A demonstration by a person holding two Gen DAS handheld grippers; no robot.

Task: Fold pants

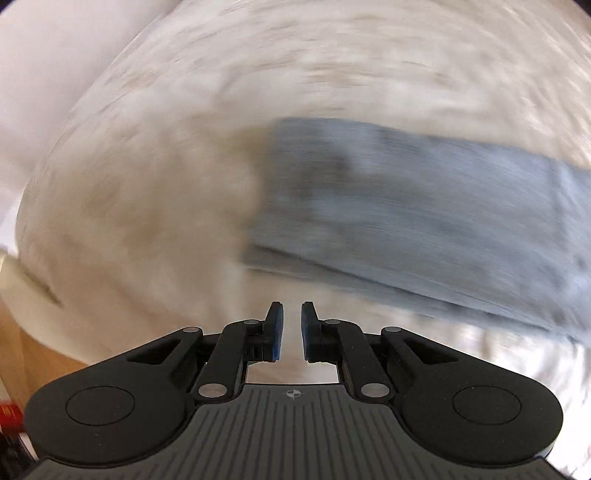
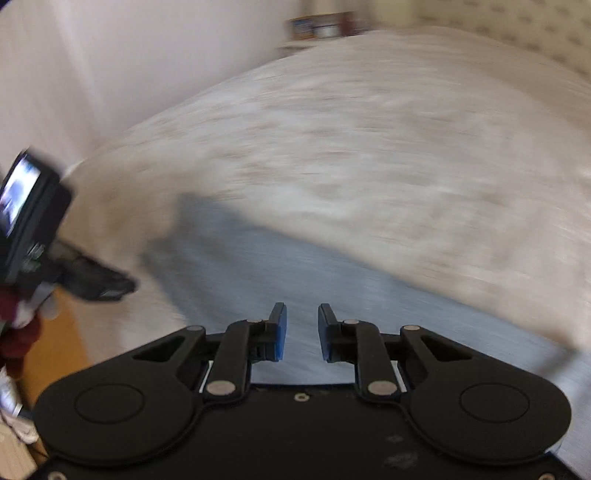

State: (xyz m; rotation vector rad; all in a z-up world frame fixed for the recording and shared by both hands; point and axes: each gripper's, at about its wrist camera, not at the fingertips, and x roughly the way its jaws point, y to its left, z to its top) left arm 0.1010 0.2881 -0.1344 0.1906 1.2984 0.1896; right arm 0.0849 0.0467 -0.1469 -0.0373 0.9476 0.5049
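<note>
The blue-grey pants (image 1: 424,214) lie flat as a long folded strip on the bed, blurred by motion. My left gripper (image 1: 292,308) hovers just short of the strip's near edge, off its left end, jaws nearly together with nothing between them. In the right wrist view the pants (image 2: 258,266) stretch from under my right gripper (image 2: 303,310), which is over the cloth with a clear gap between its blue pads and nothing in it. The left gripper (image 2: 122,287) shows at the left edge, beside the pants' left end.
A cream patterned bedcover (image 2: 369,147) spreads under everything. A white wall (image 1: 37,74) runs along the bed's far left side. Wooden floor (image 2: 59,350) shows at the lower left. A dark red sleeve (image 2: 14,332) holds the left gripper. A shelf with items (image 2: 321,26) stands far behind.
</note>
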